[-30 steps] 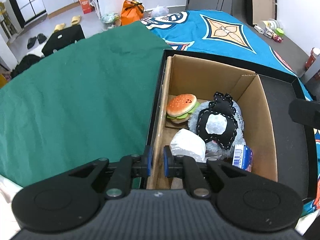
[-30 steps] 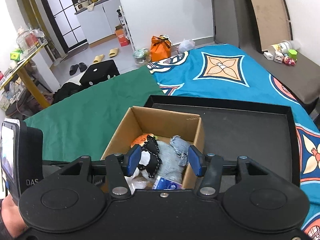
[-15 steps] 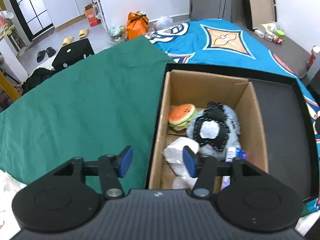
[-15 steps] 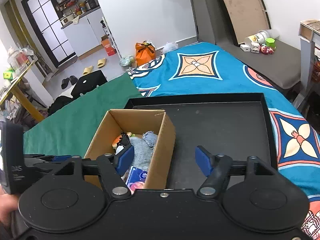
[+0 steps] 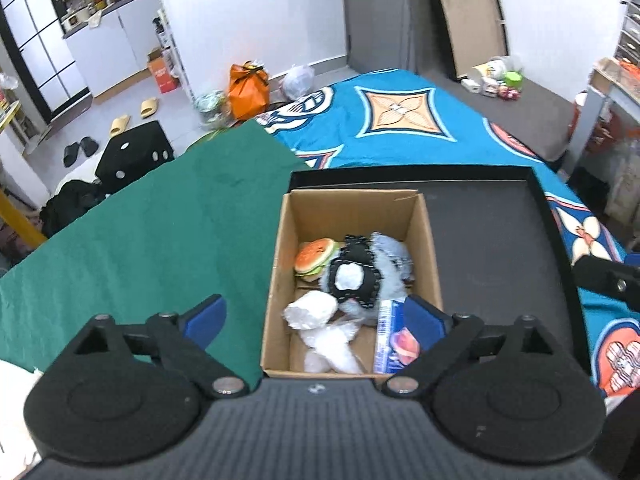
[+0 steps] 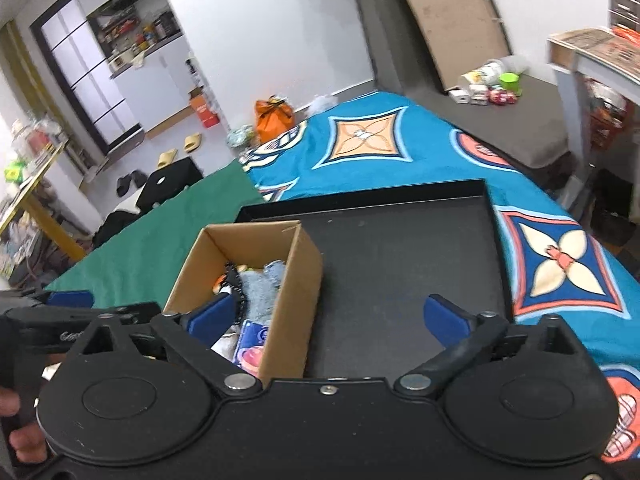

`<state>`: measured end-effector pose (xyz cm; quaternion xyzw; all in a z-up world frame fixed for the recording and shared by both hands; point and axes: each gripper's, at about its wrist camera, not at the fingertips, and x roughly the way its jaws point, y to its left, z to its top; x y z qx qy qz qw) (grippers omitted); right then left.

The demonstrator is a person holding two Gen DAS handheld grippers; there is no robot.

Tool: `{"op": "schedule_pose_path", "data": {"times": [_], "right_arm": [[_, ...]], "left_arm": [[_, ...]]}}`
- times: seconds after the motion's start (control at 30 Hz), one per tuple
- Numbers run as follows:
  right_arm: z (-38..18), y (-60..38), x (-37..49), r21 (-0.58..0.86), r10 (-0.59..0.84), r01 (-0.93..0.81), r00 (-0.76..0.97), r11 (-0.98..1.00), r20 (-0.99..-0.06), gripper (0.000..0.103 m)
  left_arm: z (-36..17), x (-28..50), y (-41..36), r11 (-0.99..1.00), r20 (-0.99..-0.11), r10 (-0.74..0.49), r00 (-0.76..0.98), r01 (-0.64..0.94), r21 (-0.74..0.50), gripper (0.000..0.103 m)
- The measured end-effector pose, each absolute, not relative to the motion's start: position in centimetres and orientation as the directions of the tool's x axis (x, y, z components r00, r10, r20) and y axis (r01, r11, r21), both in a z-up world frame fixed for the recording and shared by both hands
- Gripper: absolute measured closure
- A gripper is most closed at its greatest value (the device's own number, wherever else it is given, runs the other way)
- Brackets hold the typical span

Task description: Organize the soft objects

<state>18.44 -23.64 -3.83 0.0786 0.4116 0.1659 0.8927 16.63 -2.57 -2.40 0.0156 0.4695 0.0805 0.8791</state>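
Both grippers are open and empty — the left gripper (image 5: 316, 316), pinched shut a second ago, has spread wide and pulled back above the box (image 5: 276, 280). The burger toy (image 5: 316, 257), grey plush (image 5: 372, 272) and white bag (image 5: 316, 312) lie inside it, on the tray's (image 6: 400, 272) left — the right gripper (image 6: 326, 316) hovers nearby; packing looks finished.

No text can be read for certain. The blue packet (image 5: 394, 338) in the box (image 5: 276, 292) carries a barcode strip and print too blurred to make out; the right wrist view shows a round logo on it, unreadable. The orange carton (image 6: 203, 112) by the wall bears illegible marks.
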Motion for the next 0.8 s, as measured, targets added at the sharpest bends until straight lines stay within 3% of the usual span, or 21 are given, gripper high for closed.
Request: {"op": "schedule_pose_path", "data": {"times": [0.7, 0.8], "right_arm": [[-0.4, -26.3, 14.1, 0.237, 0.301, -0.187, 0.647, 0.953, -0.701, 0.000], [-0.1, -26.3, 13.6, 0.230, 0.297, -0.188, 0.653, 0.955, -0.697, 0.000]], "left_arm": [[2.8, 11.7, -4.2, 0.994, -0.780, 0.109, 0.617, -0.079, 0.076, 0.004], [3.2, 11.2, -4.0, 0.997, -0.779, 0.063, 0.623, -0.071, 0.024, 0.004]]}}
